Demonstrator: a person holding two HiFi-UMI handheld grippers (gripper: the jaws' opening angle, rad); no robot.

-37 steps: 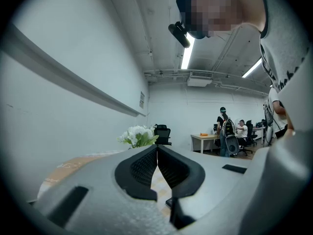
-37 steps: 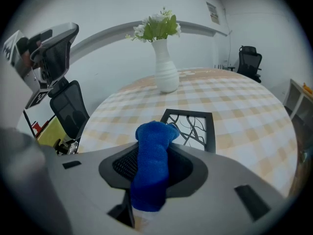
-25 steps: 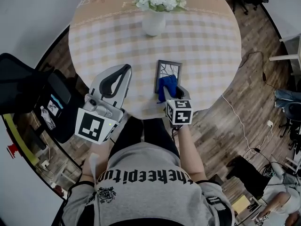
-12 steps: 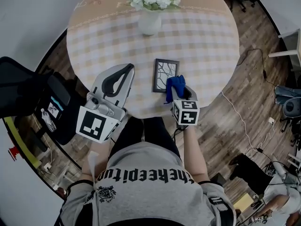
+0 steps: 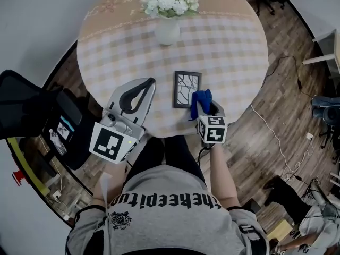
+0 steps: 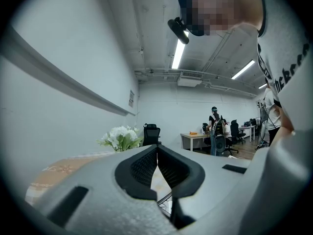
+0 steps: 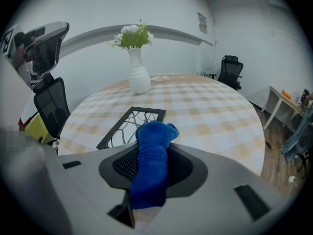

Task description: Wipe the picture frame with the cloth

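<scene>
A dark picture frame (image 5: 187, 89) with a branch pattern lies flat on the checked round table (image 5: 234, 52), near its front edge. In the right gripper view the picture frame (image 7: 131, 125) lies just ahead and left of the jaws. My right gripper (image 5: 203, 101) is shut on a blue cloth (image 5: 200, 103), which hangs at the frame's right edge; the blue cloth (image 7: 151, 163) bunches up between the jaws. My left gripper (image 5: 148, 83) is shut with nothing in it, to the left of the frame above the table, tilted upward.
A white vase of white flowers (image 5: 168, 15) stands at the table's far side, behind the frame. A black office chair (image 5: 32, 110) stands left of the table. Wooden floor with cables (image 5: 276, 126) lies to the right.
My right gripper has moved the cloth from on top of the frame to the frame's right edge. The left gripper has barely shifted.
</scene>
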